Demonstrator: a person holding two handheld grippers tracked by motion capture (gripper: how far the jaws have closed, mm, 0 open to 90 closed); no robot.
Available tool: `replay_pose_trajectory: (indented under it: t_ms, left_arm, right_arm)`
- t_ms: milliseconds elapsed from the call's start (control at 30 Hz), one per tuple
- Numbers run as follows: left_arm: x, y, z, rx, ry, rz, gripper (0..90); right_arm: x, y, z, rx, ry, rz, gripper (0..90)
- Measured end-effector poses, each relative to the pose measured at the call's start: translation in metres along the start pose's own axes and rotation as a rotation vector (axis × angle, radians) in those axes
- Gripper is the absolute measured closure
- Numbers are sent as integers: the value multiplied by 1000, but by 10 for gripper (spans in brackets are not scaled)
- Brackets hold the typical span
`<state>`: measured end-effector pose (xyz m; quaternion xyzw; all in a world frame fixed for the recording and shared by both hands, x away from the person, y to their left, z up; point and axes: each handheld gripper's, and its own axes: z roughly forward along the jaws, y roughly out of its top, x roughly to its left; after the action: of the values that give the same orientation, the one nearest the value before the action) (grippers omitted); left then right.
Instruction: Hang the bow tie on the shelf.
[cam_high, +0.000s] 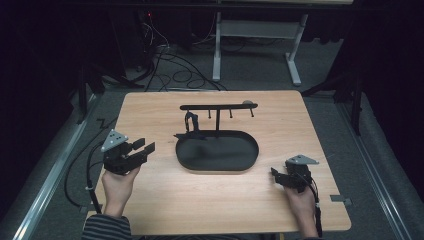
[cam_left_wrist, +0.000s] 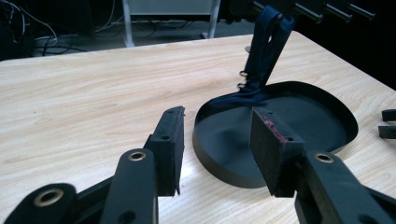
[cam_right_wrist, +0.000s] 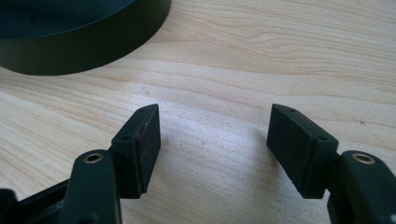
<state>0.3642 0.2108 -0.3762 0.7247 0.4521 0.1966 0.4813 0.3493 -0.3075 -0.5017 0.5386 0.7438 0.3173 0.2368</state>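
Grippers left (cam_high: 145, 148) and right (cam_high: 274, 174) open; both empty.

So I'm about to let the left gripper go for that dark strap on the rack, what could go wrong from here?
1. The strap hangs from a peg with its lower end lying in the tray, so a sideways pull may tip the light-looking rack.
2. The left gripper is open but aimed at the tray's rim; it may bump that first.
3. The right gripper rests open and apart, steadying nothing.
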Motion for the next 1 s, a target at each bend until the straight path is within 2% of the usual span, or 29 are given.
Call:
replay_pose_trajectory:
  t_ms: [1000]
  left_arm:
    - [6, -31, -7, 29, 23, -28, 548]
  right_arm:
    - [0, 0, 0, 0, -1, -1, 366]
